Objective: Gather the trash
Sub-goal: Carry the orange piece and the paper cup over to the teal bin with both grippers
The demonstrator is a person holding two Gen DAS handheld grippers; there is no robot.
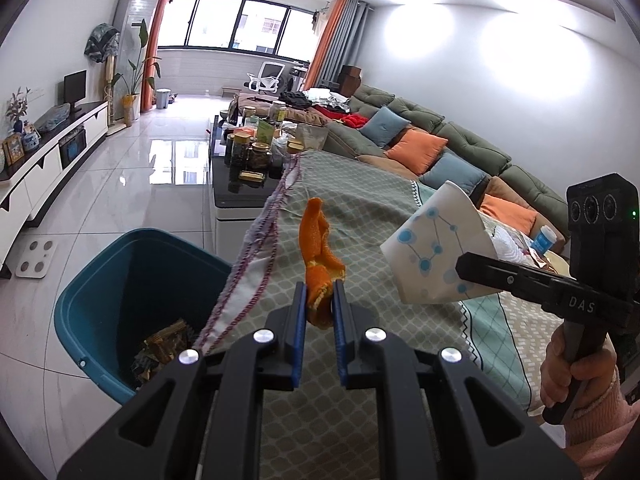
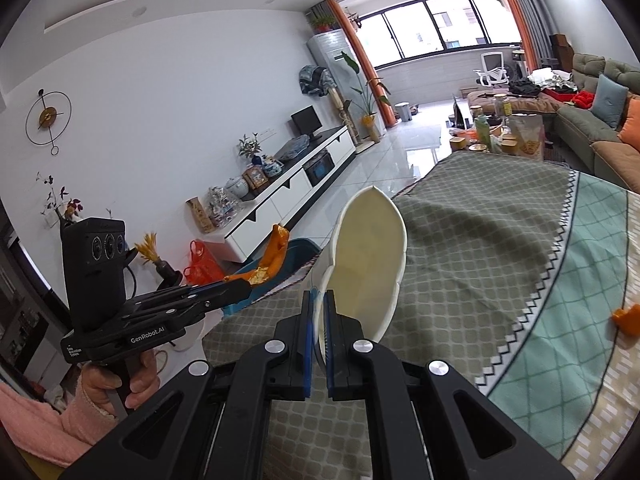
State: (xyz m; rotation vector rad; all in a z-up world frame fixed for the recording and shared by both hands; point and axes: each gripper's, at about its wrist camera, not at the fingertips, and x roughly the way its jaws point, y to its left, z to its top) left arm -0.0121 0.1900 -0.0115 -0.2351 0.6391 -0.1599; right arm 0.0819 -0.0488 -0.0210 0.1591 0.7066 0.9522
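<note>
Pinching an orange peel point(image 1: 319, 264) in the left gripper point(image 1: 319, 304) while the right gripper point(image 2: 319, 312) clamps a flattened paper cup point(image 2: 366, 264) over the checkered cloth point(image 1: 360, 208).

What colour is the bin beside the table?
Teal blue bin, clearest in the left wrist view.

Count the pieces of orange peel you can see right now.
2. One orange peel strip is clamped in the left gripper, above the cloth's edge by the blue bin. A smaller peel piece lies on the cloth at the right. Others may be hidden.
</note>
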